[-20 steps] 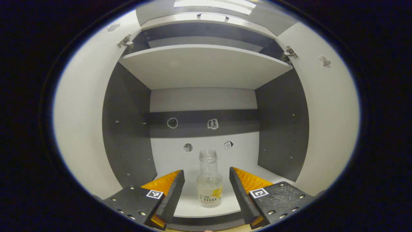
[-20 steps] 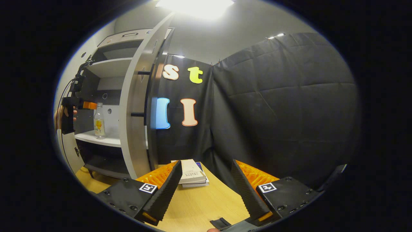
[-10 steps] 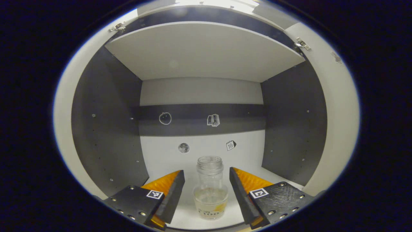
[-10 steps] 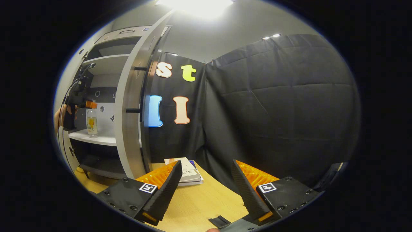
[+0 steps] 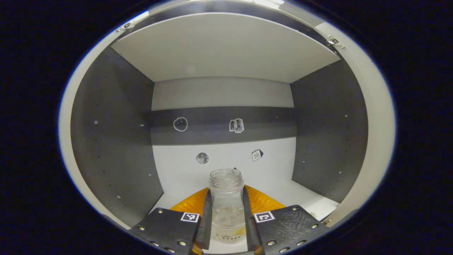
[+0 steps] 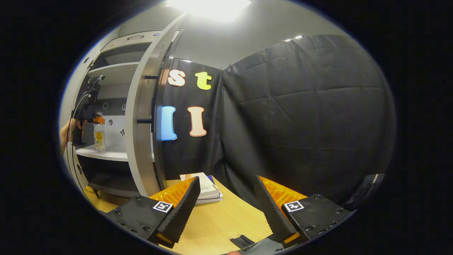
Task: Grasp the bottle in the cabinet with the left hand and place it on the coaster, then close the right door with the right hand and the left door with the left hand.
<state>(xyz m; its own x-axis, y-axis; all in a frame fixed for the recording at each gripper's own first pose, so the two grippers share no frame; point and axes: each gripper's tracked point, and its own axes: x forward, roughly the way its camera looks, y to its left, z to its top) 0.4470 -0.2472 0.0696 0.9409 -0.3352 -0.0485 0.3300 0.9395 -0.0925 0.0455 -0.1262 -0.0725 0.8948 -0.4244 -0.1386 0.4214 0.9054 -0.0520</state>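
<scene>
The bottle (image 5: 226, 205) stands upright on the lower shelf (image 5: 308, 198) of the cabinet (image 5: 113, 117), its long axis vertical, and it sits squarely between the jaws of the left gripper (image 5: 226, 226). In the left gripper view both fingers lie flat against the bottle's sides below the neck, so the jaws look closed on it, pressing from left and right across its width. The open mouth of the bottle rises above the fingers; a little liquid shows in its lower part.

In the right gripper view the same bottle (image 6: 99, 136) appears well off to the left, inside the cabinet, with the left gripper (image 6: 92, 119) and the hand (image 6: 69, 129) that holds it right beside it. The right gripper (image 6: 224, 209) hangs over the bench (image 6: 219, 226) with its jaws wide apart and nothing between them, near a stack of books (image 6: 203, 189) and the edge of the open right door (image 6: 141, 117).

As I judge it, the next move is a lift and a straight pull back out of the cabinet, keeping the bottle upright so nothing spills and its mouth stays below the shelf overhead. The coaster cannot be made out here.
</scene>
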